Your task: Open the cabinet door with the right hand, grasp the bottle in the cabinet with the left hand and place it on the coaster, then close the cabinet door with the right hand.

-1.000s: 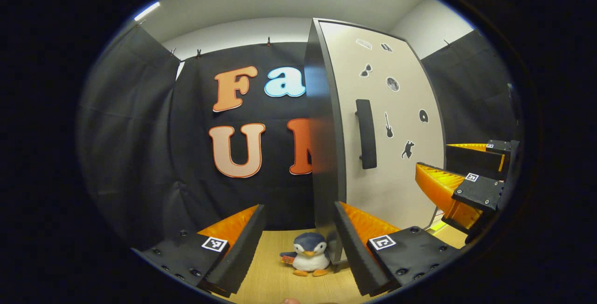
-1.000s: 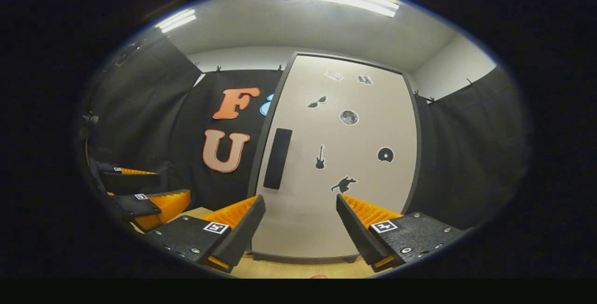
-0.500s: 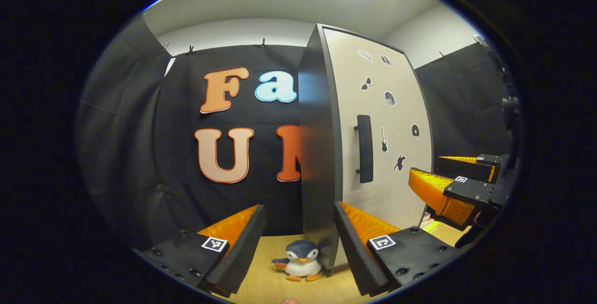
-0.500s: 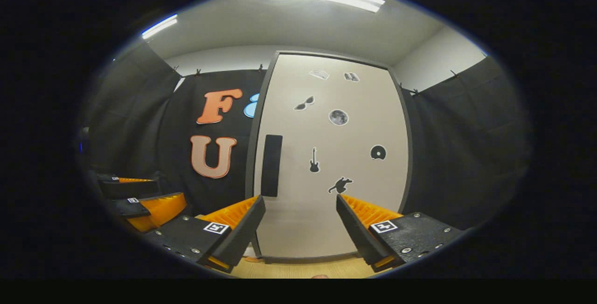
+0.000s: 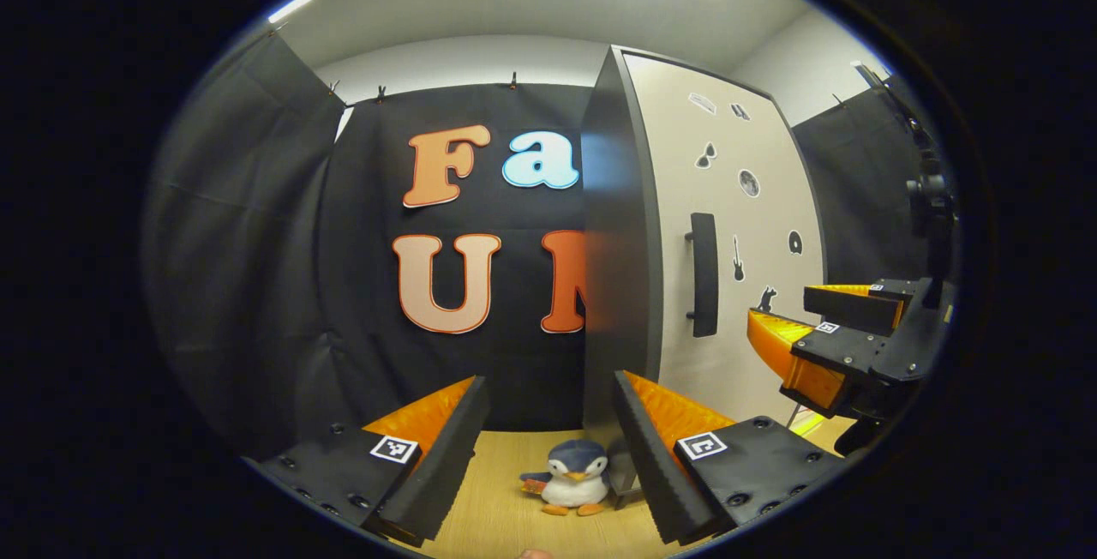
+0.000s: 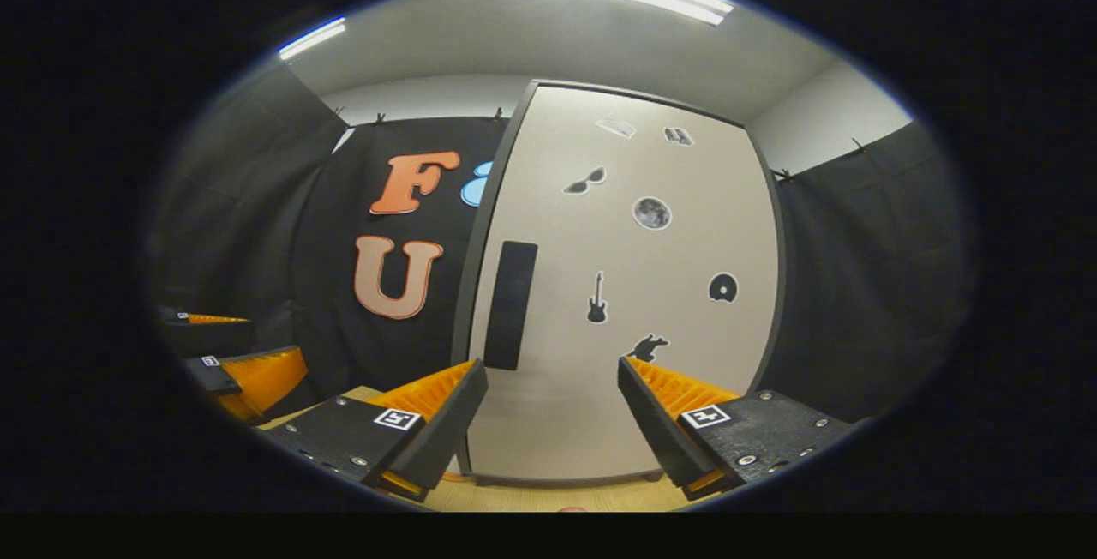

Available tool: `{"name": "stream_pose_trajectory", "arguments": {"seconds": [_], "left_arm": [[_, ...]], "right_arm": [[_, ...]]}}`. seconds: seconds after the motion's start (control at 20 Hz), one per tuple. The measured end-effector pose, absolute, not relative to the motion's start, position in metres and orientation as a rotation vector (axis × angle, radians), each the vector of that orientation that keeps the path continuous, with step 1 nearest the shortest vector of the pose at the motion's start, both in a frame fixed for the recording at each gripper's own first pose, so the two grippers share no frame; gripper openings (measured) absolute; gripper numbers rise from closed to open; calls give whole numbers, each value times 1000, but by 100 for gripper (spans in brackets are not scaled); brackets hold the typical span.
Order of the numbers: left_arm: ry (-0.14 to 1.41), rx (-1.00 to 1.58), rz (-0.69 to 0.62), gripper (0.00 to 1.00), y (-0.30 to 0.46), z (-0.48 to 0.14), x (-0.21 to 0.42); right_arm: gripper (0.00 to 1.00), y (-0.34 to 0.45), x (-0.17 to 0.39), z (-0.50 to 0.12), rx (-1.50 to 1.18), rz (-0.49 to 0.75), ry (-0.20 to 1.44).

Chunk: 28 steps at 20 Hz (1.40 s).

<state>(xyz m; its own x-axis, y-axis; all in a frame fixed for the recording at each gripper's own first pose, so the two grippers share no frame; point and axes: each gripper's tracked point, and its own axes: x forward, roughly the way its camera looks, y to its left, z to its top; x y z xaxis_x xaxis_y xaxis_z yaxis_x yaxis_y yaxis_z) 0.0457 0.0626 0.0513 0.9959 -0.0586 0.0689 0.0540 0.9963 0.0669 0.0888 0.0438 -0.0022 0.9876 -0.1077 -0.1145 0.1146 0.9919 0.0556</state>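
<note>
A tall cabinet [image 5: 619, 259] with dark sides stands on the wooden table, its pale door [image 6: 626, 285] shut and dotted with small dark stickers. A black vertical handle [image 6: 510, 305] sits near the door's left edge; in the left gripper view the handle [image 5: 704, 274] juts out from the door. My right gripper [image 6: 548, 422] is open, facing the door a short way off, level with its lower half. My left gripper [image 5: 548, 447] is open too, aimed at the cabinet's left front corner. The right gripper [image 5: 827, 332] appears at the right of the left gripper view, in front of the door.
A small plush penguin [image 5: 572, 477] sits on the wooden table [image 5: 506, 512] against the cabinet's left foot. Black cloth walls close the booth behind and on both sides. The left gripper [image 6: 231, 366] lies low at the left of the right gripper view.
Both views have shifted slightly. The right gripper has come a little nearer to the door, which looks larger now. The door stays shut and both grippers stay open.
</note>
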Motion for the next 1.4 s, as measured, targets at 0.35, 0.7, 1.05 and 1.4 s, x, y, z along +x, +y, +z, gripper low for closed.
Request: {"name": "stream_pose_trajectory", "arguments": {"seconds": [0.35, 0.7, 1.05, 1.4], "left_arm": [[-41, 51, -2, 95, 78, 38, 47], [-13, 47, 25, 94, 102, 24, 54], [3, 46, -17, 94, 112, 15, 66], [6, 49, -84, 95, 103, 14, 79]], "right_arm": [[89, 60, 143, -2, 100, -80, 113], [71, 67, 179, -11, 154, -80, 145], [36, 67, 185, -16, 214, -129, 160], [21, 65, 175, -12, 231, -168, 155]]}}
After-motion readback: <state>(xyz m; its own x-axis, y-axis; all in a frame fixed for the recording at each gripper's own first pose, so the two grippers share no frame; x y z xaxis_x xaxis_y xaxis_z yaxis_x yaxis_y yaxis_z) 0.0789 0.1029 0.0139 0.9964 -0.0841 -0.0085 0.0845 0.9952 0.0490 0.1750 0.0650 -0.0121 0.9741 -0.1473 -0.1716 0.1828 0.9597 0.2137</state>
